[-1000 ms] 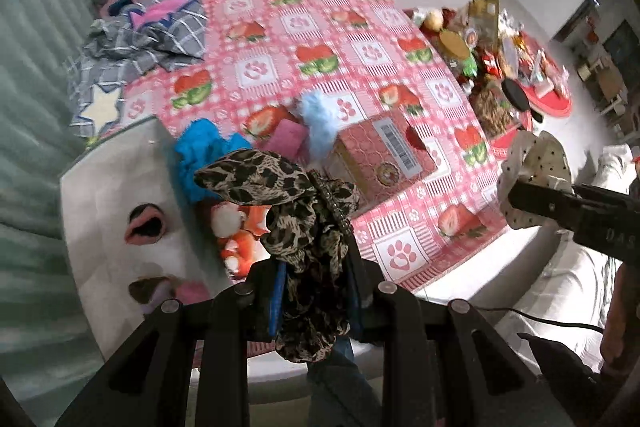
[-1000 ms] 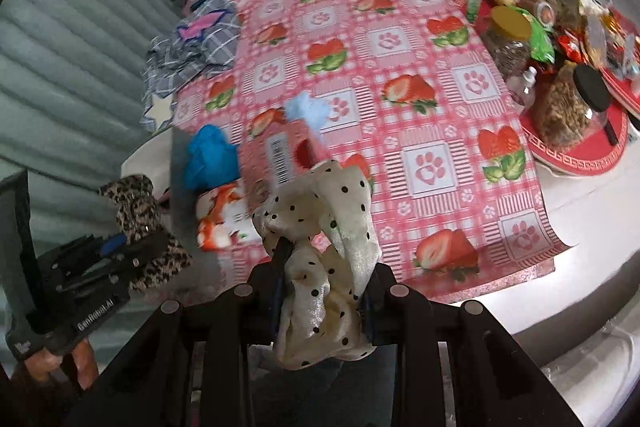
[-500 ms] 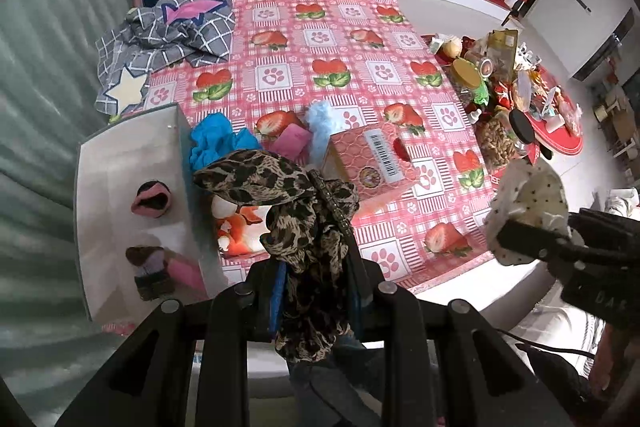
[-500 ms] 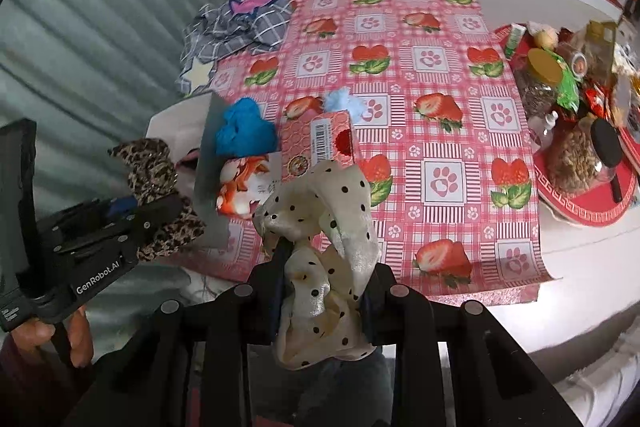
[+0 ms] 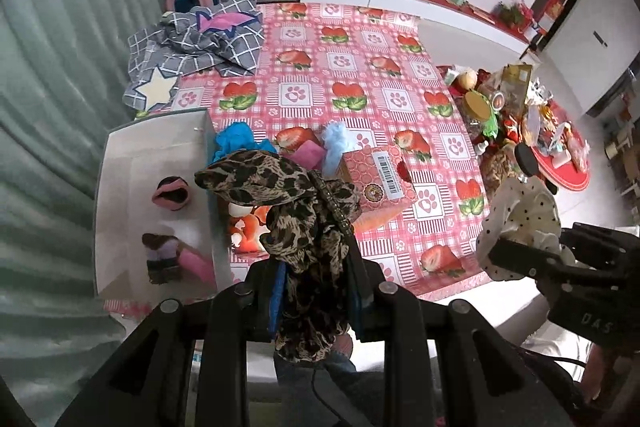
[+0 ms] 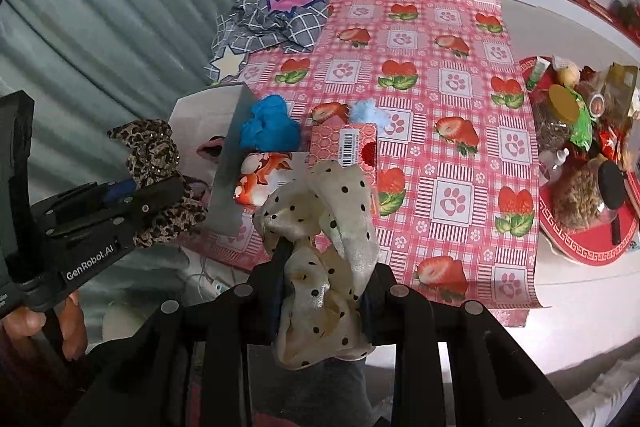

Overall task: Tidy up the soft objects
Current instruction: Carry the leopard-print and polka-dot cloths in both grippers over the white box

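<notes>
Leopard-print scrunchie [image 5: 308, 223] remains pinched in the left gripper [image 5: 316, 291], cream dotted scrunchie [image 6: 324, 259] in the right gripper [image 6: 324, 291]; both have risen above the desk [image 6: 452, 131]. Only the left view shows scrunchies inside the white box [image 5: 132, 163].

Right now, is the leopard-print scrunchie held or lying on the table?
Held: the left hand-held gripper is shut on the leopard-print scrunchie, lifted off the table.

A table [image 5: 508, 295] carries a strawberry-print cloth [image 5: 360, 75]. A grey checked fabric [image 5: 200, 43] lies at its far left corner, a white box [image 5: 132, 163] at the left edge, jars [image 6: 576, 163] along the right edge.
</notes>
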A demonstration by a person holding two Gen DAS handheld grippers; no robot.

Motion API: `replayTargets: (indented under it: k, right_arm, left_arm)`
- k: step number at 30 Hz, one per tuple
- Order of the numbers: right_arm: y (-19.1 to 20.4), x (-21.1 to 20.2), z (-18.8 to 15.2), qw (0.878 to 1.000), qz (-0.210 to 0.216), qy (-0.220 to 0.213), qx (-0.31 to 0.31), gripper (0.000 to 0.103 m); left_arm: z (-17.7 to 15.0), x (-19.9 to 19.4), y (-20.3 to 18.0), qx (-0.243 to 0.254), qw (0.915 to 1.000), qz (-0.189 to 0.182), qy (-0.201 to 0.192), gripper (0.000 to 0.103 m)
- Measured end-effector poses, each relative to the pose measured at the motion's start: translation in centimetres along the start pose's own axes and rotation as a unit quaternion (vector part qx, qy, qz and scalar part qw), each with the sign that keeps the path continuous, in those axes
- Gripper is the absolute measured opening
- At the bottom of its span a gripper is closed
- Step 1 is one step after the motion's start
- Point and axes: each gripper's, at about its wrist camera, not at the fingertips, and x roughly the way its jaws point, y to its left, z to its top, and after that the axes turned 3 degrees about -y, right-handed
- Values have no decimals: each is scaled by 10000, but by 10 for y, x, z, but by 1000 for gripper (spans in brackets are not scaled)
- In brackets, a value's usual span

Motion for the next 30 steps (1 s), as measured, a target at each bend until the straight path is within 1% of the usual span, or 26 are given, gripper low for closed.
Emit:
replayTargets:
  k: [8, 13, 18, 22, 27, 30]
  right_arm:
    - [10, 1, -4, 9998, 129, 3, -119, 30]
    - [22, 7, -6, 9994, 224, 82, -258, 30]
    - [32, 12, -4, 9988, 255, 141, -393, 30]
    - [40, 19, 0, 9985, 286, 171, -433, 30]
    - [59, 33, 11, 9981, 294, 210, -504, 30]
    - [72, 45, 19, 9977, 297, 259, -546, 30]
  left_arm:
    - [-12, -9, 6, -97, 9999, 118, -25, 28]
    - [-22, -13, 19, -317, 9993, 214, -40, 28]
    - [-28, -14, 34, -556, 9982, 224, -13, 28]
    - [-30, -13, 44, -571, 9980, 258, 12, 28]
    - [-29, -9, 65, -613, 9977, 292, -9, 28]
    - [-24, -5, 87, -726, 9970, 273, -18, 28]
